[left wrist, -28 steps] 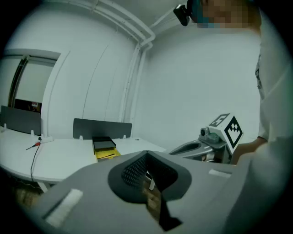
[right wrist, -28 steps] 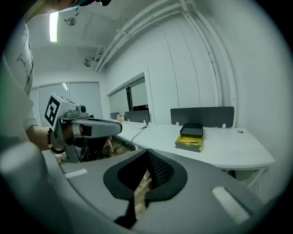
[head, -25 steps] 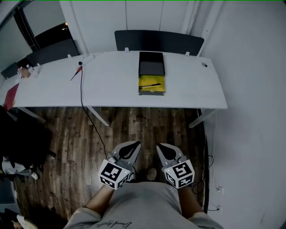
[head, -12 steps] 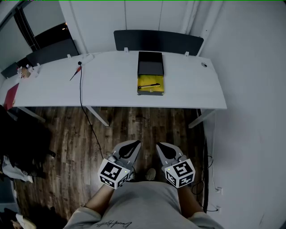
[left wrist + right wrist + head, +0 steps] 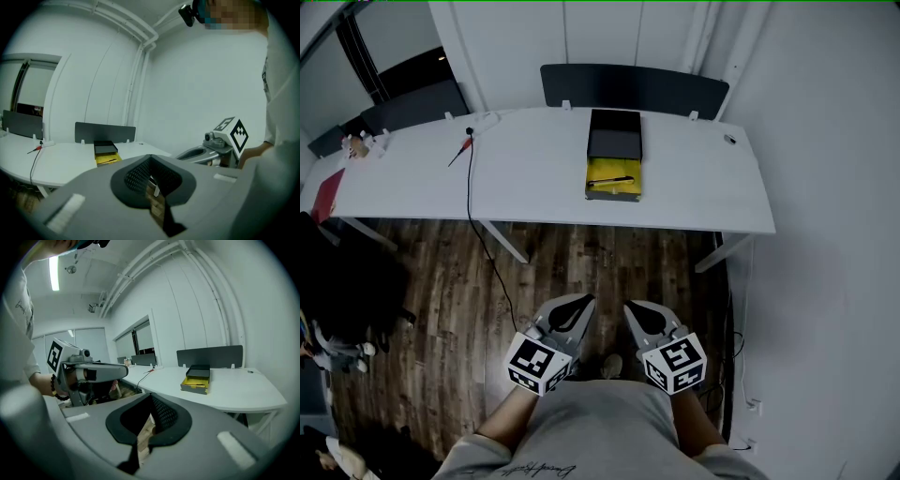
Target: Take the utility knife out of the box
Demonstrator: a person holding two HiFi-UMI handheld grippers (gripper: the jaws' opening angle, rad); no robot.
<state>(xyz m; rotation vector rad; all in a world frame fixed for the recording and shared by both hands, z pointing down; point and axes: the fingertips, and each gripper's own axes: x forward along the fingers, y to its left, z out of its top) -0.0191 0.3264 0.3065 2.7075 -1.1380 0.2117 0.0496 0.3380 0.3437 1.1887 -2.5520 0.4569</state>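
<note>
Showing the approach step, by judgement from the layout: nothing of the removal is done, and both tools are held low in front of the person's body. The white table (image 5: 534, 178) lies well ahead of both pairs of jaws, across a stretch of wooden floor (image 5: 581, 262). The box (image 5: 615, 159) rests open on that table, ahead of the jaws and roughly on the line between the two pairs, with its dark part on the far side and its yellow tray on the near side. The left gripper (image 5: 579, 305) has its jaws together at the tips with nothing between them, only floor showing through the gap behind. The right gripper (image 5: 634, 310) is likewise closed and empty, just beside the left. The utility knife (image 5: 611, 180) lies crosswise in the yellow tray, well apart from either pair of jaws. The next move probably calls for walking up to the table, parting one pair of jaws, and lowering them astride the knife's slim body, clear of the tray's low walls.
</note>
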